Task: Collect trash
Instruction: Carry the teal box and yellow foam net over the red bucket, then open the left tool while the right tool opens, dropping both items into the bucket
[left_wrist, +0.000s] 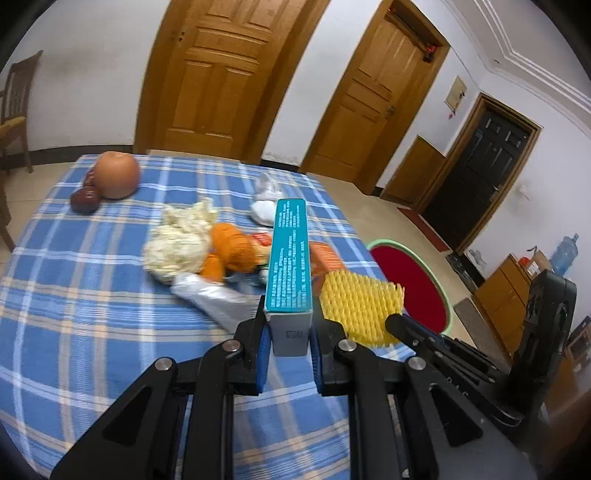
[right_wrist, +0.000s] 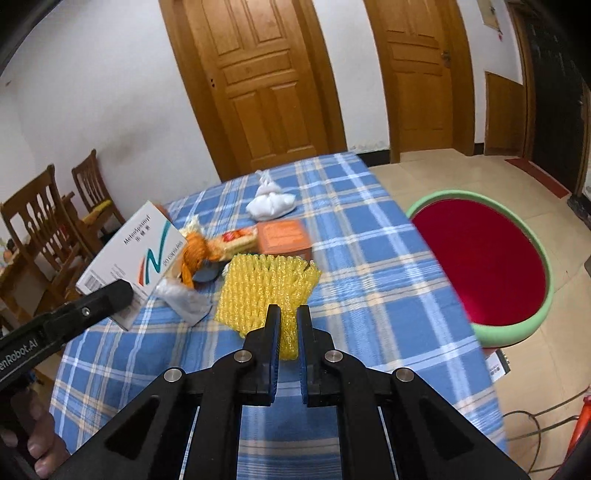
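My left gripper (left_wrist: 288, 325) is shut on a white and teal medicine box (left_wrist: 290, 258), held above the blue plaid tablecloth (left_wrist: 74, 295); the box also shows in the right wrist view (right_wrist: 136, 254). My right gripper (right_wrist: 288, 317) is shut on a yellow foam fruit net (right_wrist: 264, 291), which also shows in the left wrist view (left_wrist: 358, 306). On the cloth lie orange peel (left_wrist: 231, 251), a white tied bag (right_wrist: 269, 203), an orange box (right_wrist: 282, 236), a snack wrapper (right_wrist: 236, 240) and a silver wrapper (left_wrist: 214, 295).
A red bin with a green rim (right_wrist: 484, 258) stands on the floor right of the table. An orange-brown fruit (left_wrist: 116, 175) and a dark red fruit (left_wrist: 85, 201) sit at the far left. Wooden chairs (right_wrist: 48, 221) stand left. Doors (right_wrist: 258, 74) line the wall.
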